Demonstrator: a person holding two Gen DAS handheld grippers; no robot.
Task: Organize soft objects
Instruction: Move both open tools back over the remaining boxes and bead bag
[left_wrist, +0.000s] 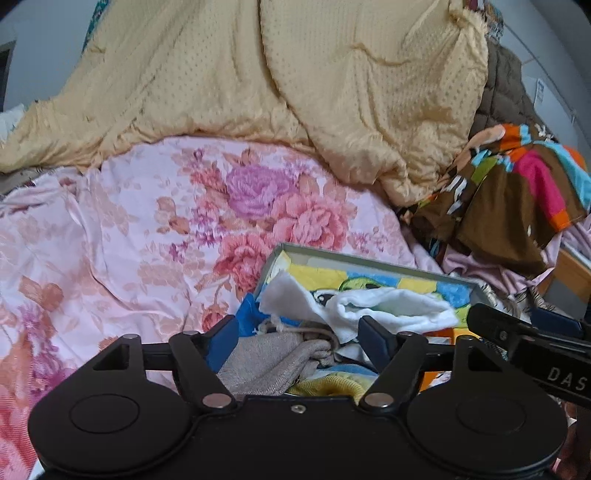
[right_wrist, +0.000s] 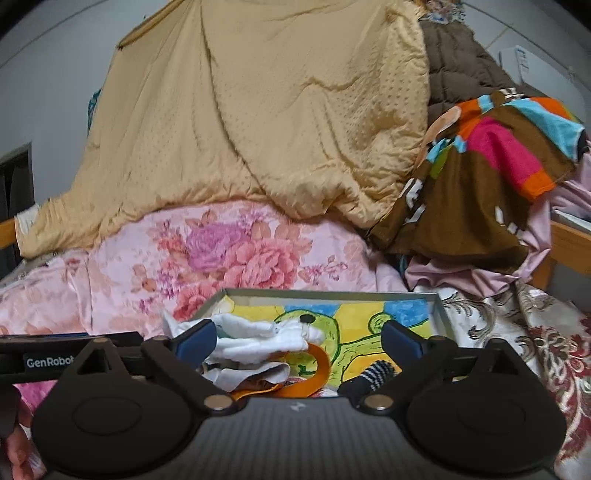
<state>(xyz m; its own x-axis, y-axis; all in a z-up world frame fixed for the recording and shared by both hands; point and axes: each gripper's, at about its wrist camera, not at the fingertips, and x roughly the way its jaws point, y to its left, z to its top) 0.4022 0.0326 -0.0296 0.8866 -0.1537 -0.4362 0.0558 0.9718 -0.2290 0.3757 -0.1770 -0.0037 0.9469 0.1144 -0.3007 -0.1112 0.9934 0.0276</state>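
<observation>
Ahead of both your tools, a yellow quilt (left_wrist: 258, 74) lay heaped over the floral bedspread (left_wrist: 129, 229). Just before them sat the gray-rimmed box (right_wrist: 332, 293) holding the white cloth (right_wrist: 258, 339). Your left gripper (left_wrist: 299, 338) and right gripper (right_wrist: 299, 341) stood spread, gripping nothing.

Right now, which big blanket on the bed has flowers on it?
The pink quilt, lying flat in front of the box. The yellow blanket piled behind it is plain.

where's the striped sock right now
In the right wrist view, the striped sock lies in the box, low right, just inside the right gripper's right finger.
</observation>
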